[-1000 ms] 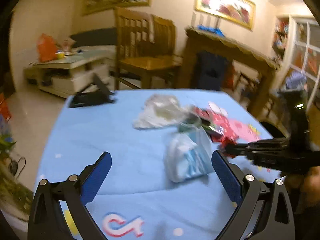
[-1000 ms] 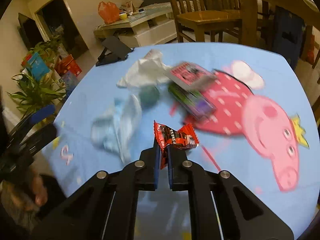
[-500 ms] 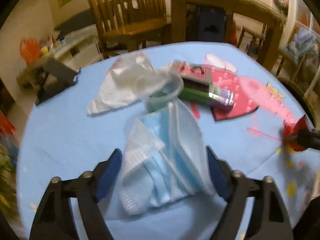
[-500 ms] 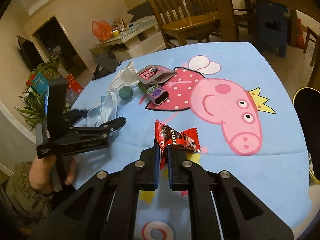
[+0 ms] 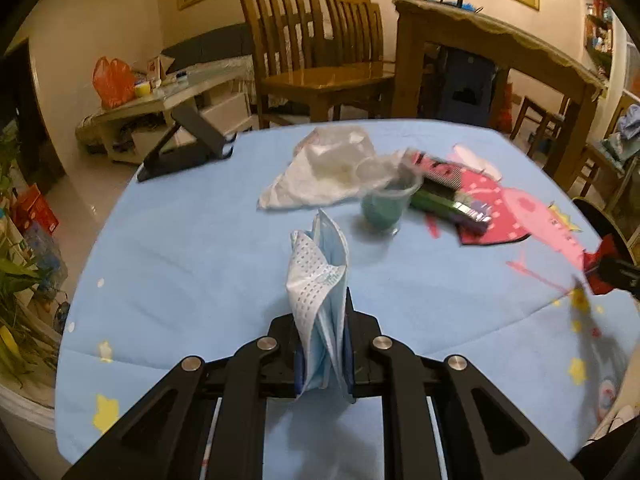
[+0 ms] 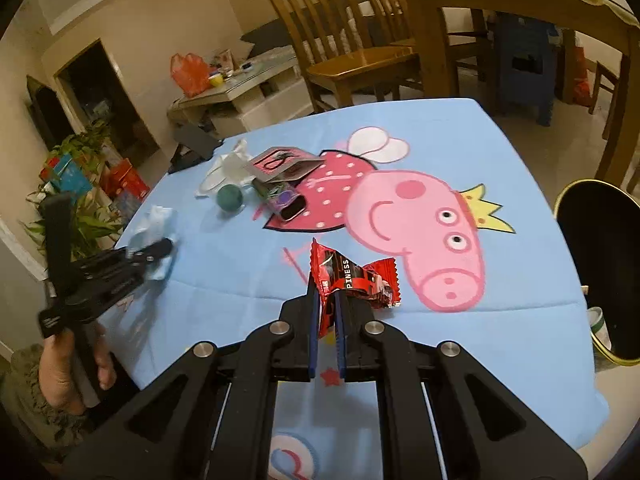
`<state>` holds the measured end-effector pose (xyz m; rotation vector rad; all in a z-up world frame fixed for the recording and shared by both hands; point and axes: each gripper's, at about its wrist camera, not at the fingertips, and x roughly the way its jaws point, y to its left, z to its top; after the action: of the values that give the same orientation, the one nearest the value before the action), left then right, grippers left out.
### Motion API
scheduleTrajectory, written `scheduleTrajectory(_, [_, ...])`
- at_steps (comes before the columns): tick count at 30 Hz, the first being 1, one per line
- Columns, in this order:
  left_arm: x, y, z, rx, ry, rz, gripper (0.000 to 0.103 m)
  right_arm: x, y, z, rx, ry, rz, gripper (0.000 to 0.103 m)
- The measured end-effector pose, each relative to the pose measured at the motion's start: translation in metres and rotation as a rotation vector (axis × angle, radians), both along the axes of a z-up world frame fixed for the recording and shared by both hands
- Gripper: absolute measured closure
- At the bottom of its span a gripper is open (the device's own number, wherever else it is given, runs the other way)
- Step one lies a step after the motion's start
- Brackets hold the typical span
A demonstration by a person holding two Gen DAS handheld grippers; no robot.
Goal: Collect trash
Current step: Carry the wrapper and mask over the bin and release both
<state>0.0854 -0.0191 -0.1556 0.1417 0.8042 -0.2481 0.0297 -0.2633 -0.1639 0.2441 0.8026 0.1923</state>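
The table [image 6: 500,152], under a blue cartoon-pig cloth, carried the trash, and a dark bin [image 6: 600,264] stood just past its right edge. The left gripper [image 5: 322,364] had just been closing and pinched a bunched blue mask [image 5: 320,280], which stood up between its pads, near the table's left edge. The right gripper [image 6: 325,340], near the front edge, was clamped tight on a red wrapper [image 6: 352,280]. Toward the far left corner lay a white bag [image 5: 320,172], a clear cup [image 5: 388,208], a pink booklet [image 6: 280,166] and a green pack [image 6: 282,200], clustered together, well apart from both grippers.
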Motion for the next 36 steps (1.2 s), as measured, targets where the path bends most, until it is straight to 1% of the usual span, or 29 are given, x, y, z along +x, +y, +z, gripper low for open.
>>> scheduleTrajectory(2, [-0.007,-0.003,0.016,0.000,-0.042,-0.013,0.090,-0.009,-0.008,0.008,0.001,-0.042,-0.039,0.096])
scheduleTrajectory(3, [-0.010,-0.003,0.025,0.002,-0.070,-0.015,0.090,-0.016,-0.011,0.015,-0.018,-0.075,-0.058,0.096])
scheduleTrajectory(5, [-0.017,-0.001,0.052,-0.006,-0.148,-0.017,0.090,-0.026,-0.015,0.027,-0.047,-0.120,-0.084,0.096])
scheduleTrajectory(7, [-0.021,-0.001,0.069,-0.017,-0.191,-0.022,0.090,-0.031,-0.025,0.035,-0.049,-0.135,-0.108,0.096])
scheduleTrajectory(9, [-0.023,-0.005,0.083,-0.041,-0.209,-0.036,0.090,-0.034,-0.038,0.040,-0.043,-0.142,-0.138,0.096])
scheduleTrajectory(13, [-0.023,-0.035,0.088,-0.056,-0.198,-0.093,0.090,-0.034,-0.077,0.041,-0.040,-0.117,-0.228,0.096])
scheduleTrajectory(15, [-0.023,-0.055,0.085,-0.062,-0.180,-0.133,0.090,-0.028,-0.101,0.036,-0.069,-0.070,-0.283,0.096])
scheduleTrajectory(18, [-0.023,-0.089,0.080,-0.072,-0.158,-0.200,0.090,-0.019,-0.133,0.019,-0.075,0.002,-0.349,0.096])
scheduleTrajectory(20, [-0.027,-0.109,0.078,-0.074,-0.158,-0.239,0.089,-0.018,-0.153,0.013,-0.074,0.027,-0.391,0.096])
scheduleTrajectory(23, [-0.031,-0.148,0.078,-0.076,-0.156,-0.311,0.089,-0.017,-0.183,0.024,-0.086,0.005,-0.472,0.096])
scheduleTrajectory(26, [-0.036,-0.181,0.081,-0.071,-0.164,-0.370,0.089,-0.017,-0.214,0.038,-0.060,-0.031,-0.549,0.096])
scheduleTrajectory(27, [-0.039,-0.192,0.081,-0.068,-0.169,-0.389,0.089,-0.015,-0.226,0.040,-0.049,-0.035,-0.577,0.095])
scheduleTrajectory(28, [-0.041,-0.199,0.082,-0.067,-0.172,-0.402,0.089,-0.012,-0.233,0.037,-0.052,-0.022,-0.596,0.091])
scheduleTrajectory(29, [-0.042,-0.208,0.082,-0.066,-0.175,-0.419,0.089,-0.006,-0.239,0.033,-0.061,0.008,-0.610,0.084])
scheduleTrajectory(30, [-0.043,-0.219,0.081,-0.062,-0.176,-0.430,0.089,-0.003,-0.247,0.024,-0.062,0.032,-0.629,0.073])
scheduleTrajectory(31, [-0.044,-0.228,0.080,-0.052,-0.181,-0.444,0.089,-0.002,-0.251,0.018,-0.058,0.042,-0.638,0.065])
scheduleTrajectory(32, [-0.045,-0.235,0.079,-0.046,-0.182,-0.453,0.089,-0.001,-0.257,0.005,-0.049,0.079,-0.647,0.062])
scheduleTrajectory(33, [-0.045,-0.241,0.077,-0.043,-0.180,-0.462,0.089,-0.001,-0.262,-0.002,-0.037,0.106,-0.644,0.062])
scheduleTrajectory(34, [-0.045,-0.249,0.074,-0.038,-0.176,-0.474,0.089,-0.001,-0.268,-0.009,0.003,0.125,-0.635,0.062])
scheduleTrajectory(35, [-0.045,-0.255,0.071,-0.034,-0.171,-0.484,0.088,-0.003,-0.276,-0.011,0.053,0.117,-0.633,0.062])
scheduleTrajectory(36, [-0.045,-0.260,0.068,-0.032,-0.165,-0.492,0.088,-0.006,-0.282,-0.011,0.079,0.108,-0.639,0.058])
